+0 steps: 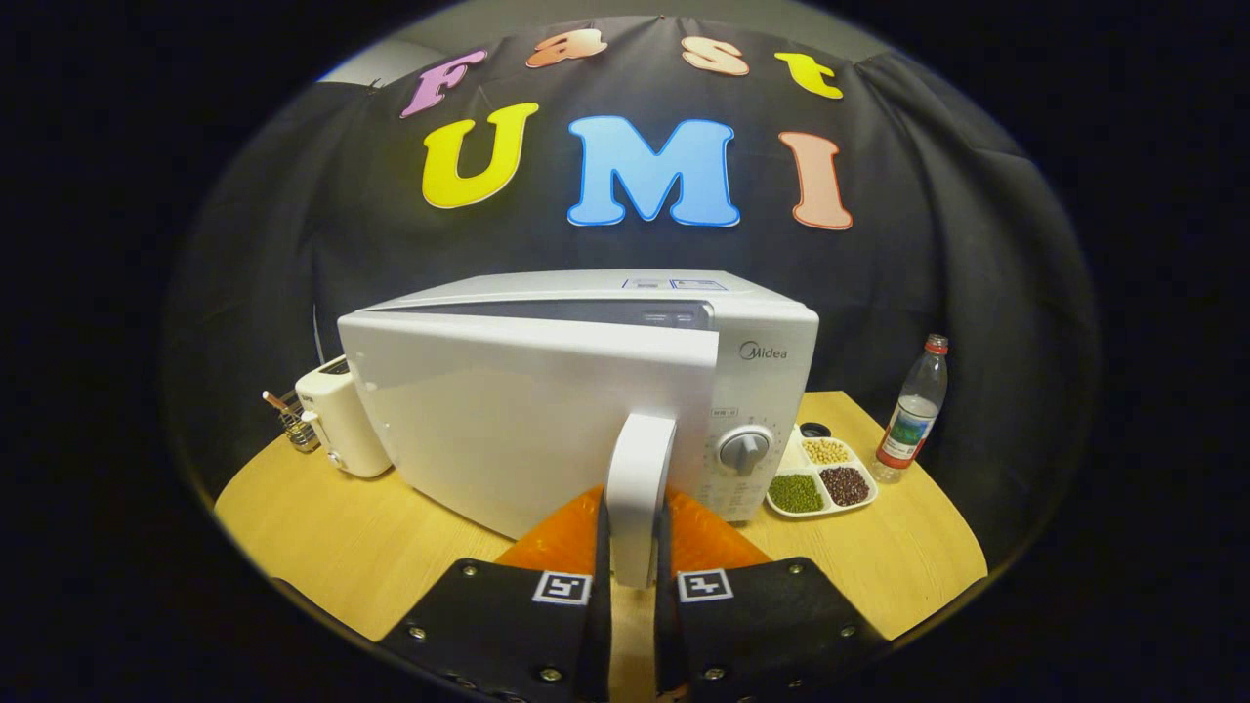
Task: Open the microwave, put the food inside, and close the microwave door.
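On the wooden table [371, 547], from left to right: a small toaster [342, 430], the microwave [762, 342] with its door [527, 420] swung slightly ajar, a divided dish of beans [822, 476], and a bottle [913, 415]. The gripper [633, 576] has both fingers clamped on the door handle [640, 488], so the opening step appears to be in hand. The next move likely calls for swinging the door fully open on its left hinge; which item is the food cannot be told.

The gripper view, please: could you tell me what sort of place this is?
Probably a staged kitchen booth: a microwave, a toaster and a divided tray of beans on a wooden table. The gripper jaws clamp the door handle, door ajar.
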